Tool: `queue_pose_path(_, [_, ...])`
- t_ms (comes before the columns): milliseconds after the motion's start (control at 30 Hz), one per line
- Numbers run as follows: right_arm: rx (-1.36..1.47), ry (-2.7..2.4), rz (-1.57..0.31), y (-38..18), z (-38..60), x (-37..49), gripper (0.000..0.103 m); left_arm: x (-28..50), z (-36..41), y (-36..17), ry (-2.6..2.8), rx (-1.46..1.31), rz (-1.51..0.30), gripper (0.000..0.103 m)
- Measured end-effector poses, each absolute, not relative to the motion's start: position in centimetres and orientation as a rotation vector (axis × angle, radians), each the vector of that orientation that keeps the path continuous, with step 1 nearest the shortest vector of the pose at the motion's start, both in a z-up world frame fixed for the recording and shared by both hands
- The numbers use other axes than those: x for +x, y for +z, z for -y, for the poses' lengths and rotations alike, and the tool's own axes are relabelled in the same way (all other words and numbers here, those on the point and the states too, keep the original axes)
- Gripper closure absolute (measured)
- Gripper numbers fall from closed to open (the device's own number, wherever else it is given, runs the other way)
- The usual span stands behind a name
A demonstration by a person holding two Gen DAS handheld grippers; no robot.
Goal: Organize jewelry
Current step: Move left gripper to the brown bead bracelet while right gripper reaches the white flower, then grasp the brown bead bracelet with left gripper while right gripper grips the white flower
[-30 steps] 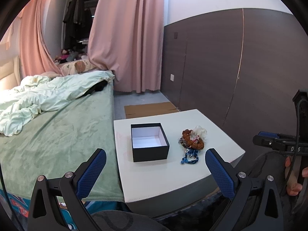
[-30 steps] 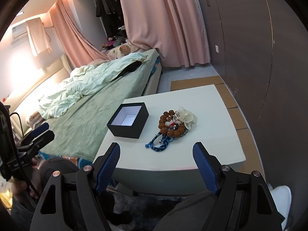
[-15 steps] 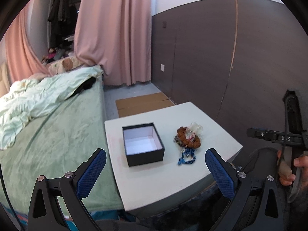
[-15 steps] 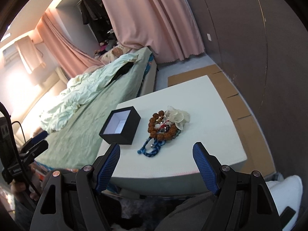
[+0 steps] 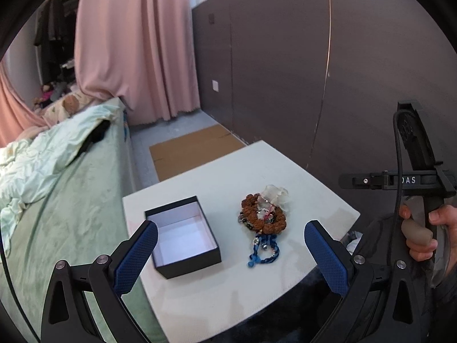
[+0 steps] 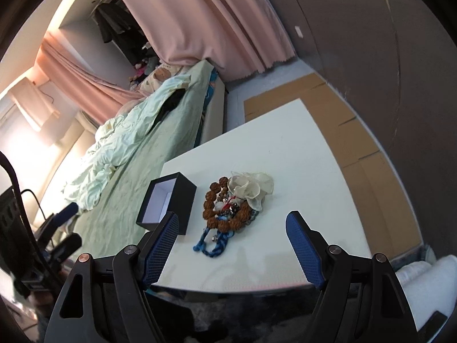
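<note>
Jewelry pile (image 5: 262, 217) sits mid-surface on the white surface (image 5: 314, 188), just right of the open black box (image 5: 182, 235) — box is empty, white inside, lid nowhere in view. Pile is a tangle: a brown bead bracelet (image 6: 217, 208) ringing some small shiny bits, a cream fabric flower (image 6: 251, 187) at the far side touching the beads, a blue braided cord (image 6: 211, 241) trailing out on the near side. All of it looks light. Beads are probably hard and rounded, so likely to roll or slip between flat pads; cord and flower are soft and floppy and will sag once lifted. Small metal pieces in the middle are too small to make out, may snag on each other and drag along. Best hold, as a guess — pinch across the bead ring where it is thickest, or take the blue cord loop at the near end since it lies clear of the rest. Left hand-held gripper (image 5: 230, 253) has its jaws wide apart with nothing between them, above the near edge of the surface. Right hand-held gripper (image 6: 231, 245) likewise spread and empty, aimed at the pile, not touching it. Box is light card and could slide if bumped.
</note>
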State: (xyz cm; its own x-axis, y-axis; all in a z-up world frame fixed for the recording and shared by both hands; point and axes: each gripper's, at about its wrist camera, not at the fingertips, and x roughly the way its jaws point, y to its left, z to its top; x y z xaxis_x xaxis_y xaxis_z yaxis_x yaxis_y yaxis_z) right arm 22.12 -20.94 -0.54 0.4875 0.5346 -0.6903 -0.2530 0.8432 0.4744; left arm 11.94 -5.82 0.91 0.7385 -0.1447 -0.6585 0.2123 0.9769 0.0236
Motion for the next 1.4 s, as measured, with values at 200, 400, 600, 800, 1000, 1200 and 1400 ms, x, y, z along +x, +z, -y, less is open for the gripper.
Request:
queue_pose_path(200, [0.379,0.513,-1.047,-2.1,20.4,26.0,0.033,16.2,5.8,-1.0,-0.222,0.065,-0.807,0.01])
queue_pose_path(400, [0.413,0.53,-1.15,-3.8,19.0,29.5,0.035,19.3,5.8,-2.2,-0.254,0.031,-0.863,0.015])
queue_pose_path(600, [0.375,0.528,-1.267,-6.5,16.6,32.4,0.035,21.6,5.3,-2.9,-0.272,0.0,-0.888,0.015])
queue_pose_path(800, [0.336,0.506,-1.345,-9.7,15.1,33.8,0.067,23.0,4.7,-3.7,-0.264,-0.032,-0.92,0.018])
queue_pose_path(1000, [0.394,0.561,-1.198,-7.5,16.4,33.1,0.1,23.8,5.4,-4.3,-0.263,-0.007,-0.938,0.018])
queue_pose_path(1200, [0.483,0.575,-1.097,-5.5,18.7,32.0,0.1,24.8,6.6,-5.3,-0.269,-0.002,-0.973,0.018])
queue_pose_path(1400, [0.503,0.531,-1.046,-4.5,20.3,31.9,0.1,25.8,9.1,-5.9,-0.296,0.06,-0.992,0.025])
